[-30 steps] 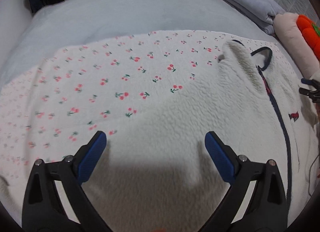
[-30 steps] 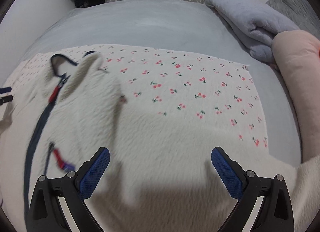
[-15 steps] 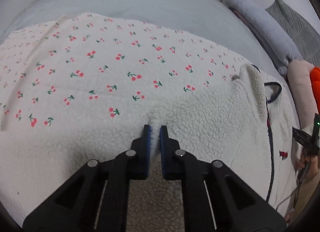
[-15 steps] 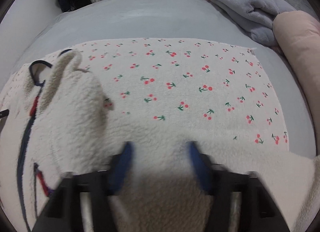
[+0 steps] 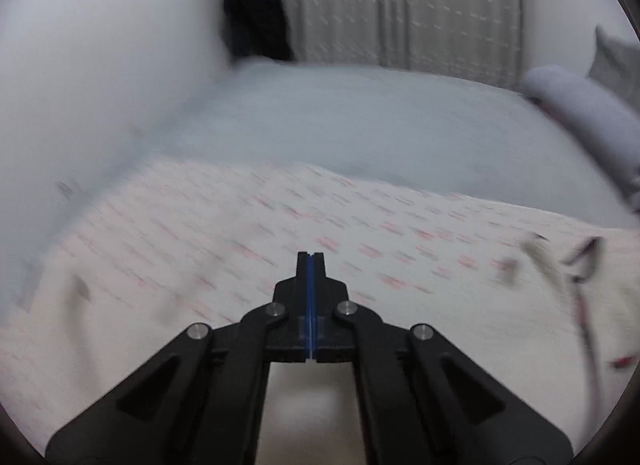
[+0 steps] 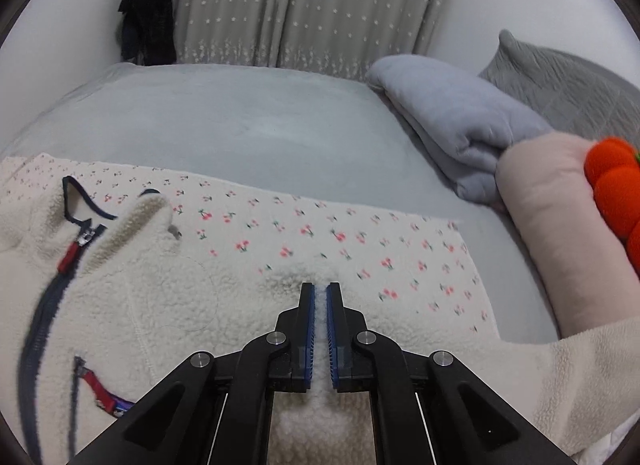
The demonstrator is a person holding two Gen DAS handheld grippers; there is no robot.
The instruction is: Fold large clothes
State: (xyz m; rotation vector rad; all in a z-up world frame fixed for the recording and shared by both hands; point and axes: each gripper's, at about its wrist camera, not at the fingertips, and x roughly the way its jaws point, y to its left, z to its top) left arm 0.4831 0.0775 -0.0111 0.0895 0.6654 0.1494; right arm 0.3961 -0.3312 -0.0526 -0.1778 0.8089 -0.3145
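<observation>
Both sets of fingers are together now, where a second ago they stood wide apart over the fleece jacket. My right gripper is clamped on a ridge of the cream pile, a thin seam of it showing between the blue pads. My left gripper has its pads pressed flush, and in that blurred view I see no cloth between them, so I judge it closed on nothing or on a fold hidden below the tips. The left view has also swung up from the fleece toward the curtain, which tells me that hand is lifting. For the task this reads as the start of a fold: the near part of the jacket pinched and ready to carry over.

The jacket lies open-faced on the cherry-print sheet, spread over the grey bed, collar and navy zip to my left. On the right, a folded grey blanket, a pink cushion and an orange plush toy crowd the bed's edge; a sleeve trails toward them and may snag there.
</observation>
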